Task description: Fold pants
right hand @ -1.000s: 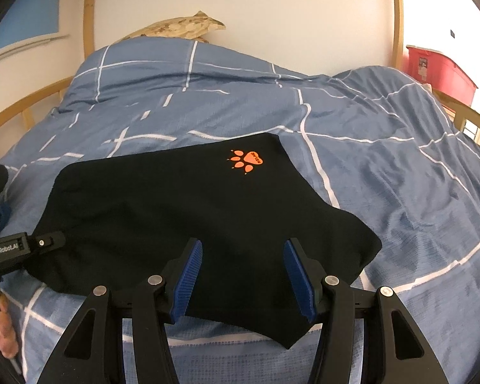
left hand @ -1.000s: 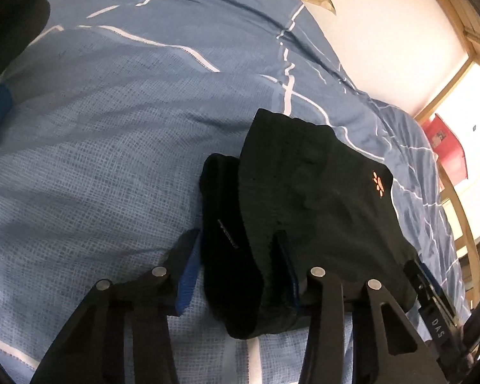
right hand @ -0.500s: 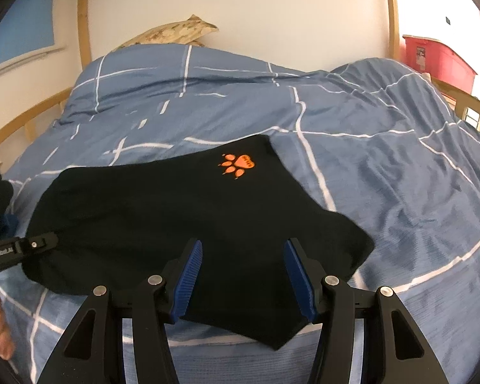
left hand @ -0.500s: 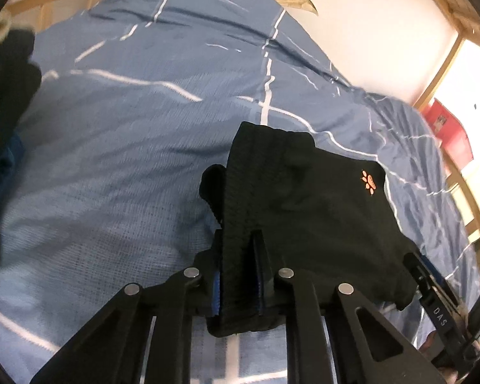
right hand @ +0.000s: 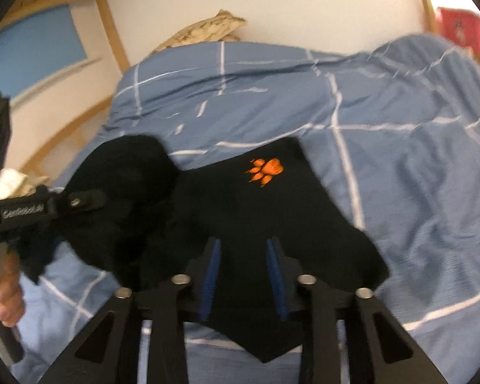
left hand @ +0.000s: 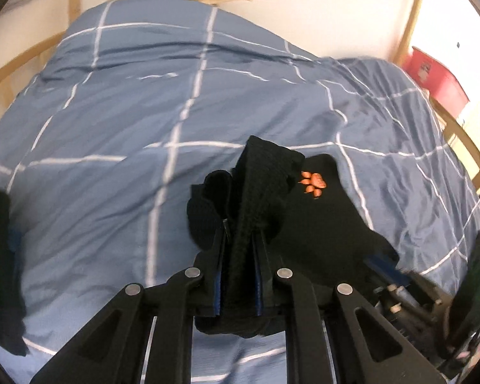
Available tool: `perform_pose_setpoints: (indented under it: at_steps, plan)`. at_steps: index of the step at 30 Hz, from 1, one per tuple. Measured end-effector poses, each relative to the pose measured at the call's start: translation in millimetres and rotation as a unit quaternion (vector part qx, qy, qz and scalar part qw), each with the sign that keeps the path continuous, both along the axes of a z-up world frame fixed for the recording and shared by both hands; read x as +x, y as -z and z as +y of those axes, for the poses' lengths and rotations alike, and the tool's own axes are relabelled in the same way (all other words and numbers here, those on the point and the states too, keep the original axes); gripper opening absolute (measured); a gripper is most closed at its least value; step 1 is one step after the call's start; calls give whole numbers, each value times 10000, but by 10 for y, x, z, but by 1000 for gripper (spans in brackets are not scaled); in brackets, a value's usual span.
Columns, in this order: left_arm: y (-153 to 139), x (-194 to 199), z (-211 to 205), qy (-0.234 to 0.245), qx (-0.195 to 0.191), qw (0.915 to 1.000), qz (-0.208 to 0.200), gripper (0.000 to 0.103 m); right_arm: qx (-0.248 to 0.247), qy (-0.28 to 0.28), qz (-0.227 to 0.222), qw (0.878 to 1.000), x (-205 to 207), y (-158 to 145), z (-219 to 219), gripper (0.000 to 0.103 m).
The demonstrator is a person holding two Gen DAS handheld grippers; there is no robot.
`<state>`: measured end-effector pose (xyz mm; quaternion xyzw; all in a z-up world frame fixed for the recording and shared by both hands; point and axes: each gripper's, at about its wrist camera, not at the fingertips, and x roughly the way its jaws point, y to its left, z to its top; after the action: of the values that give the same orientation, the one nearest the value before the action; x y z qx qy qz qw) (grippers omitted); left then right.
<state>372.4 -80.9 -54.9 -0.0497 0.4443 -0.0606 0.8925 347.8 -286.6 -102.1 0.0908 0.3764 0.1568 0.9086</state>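
— Black knit pants (right hand: 272, 211) on the blue checked duvet (right hand: 416, 166): soft, light, floppy?
— Yes. Left claw (left hand: 238, 275) pinches the bunched waistband; right claw (right hand: 243, 275) is closing over the near hem.

Ahead of and beneath the jaws we see a bed covered by a blue duvet (left hand: 118, 134) crossed with thin white lines, rumpled on the right. Beyond it we find a pale patterned pillow (right hand: 204, 28) against the white wall (right hand: 304, 6), framed by light wooden bedposts (right hand: 112, 28). Far right of the jaws we see a red bin (left hand: 438, 76).
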Motion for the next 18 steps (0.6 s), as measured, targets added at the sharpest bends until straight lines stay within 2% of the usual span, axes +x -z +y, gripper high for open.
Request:
perform_pose_setpoints:
  at_steps: [4,9,12,14,18]
  plan:
    - [-12,130,-318,184,106,9997,124,15,240,44,235,9994,38,204,-53,15]
    - [82,294,-646,299,231,9987,347,15,637,52,404,9971,66,388,-167,15]
    - [174,389,-811,305,277,9979,499,15,1009,109,562,9933,108,516,-265,14]
    - [221,429,-911,322,324,9974,552,15,1213,159,691,9901,135,603,-313,10]
    - [269,495,-1122,387,442,9967,559,15,1498,199,707,9860,131,676,-380,8]
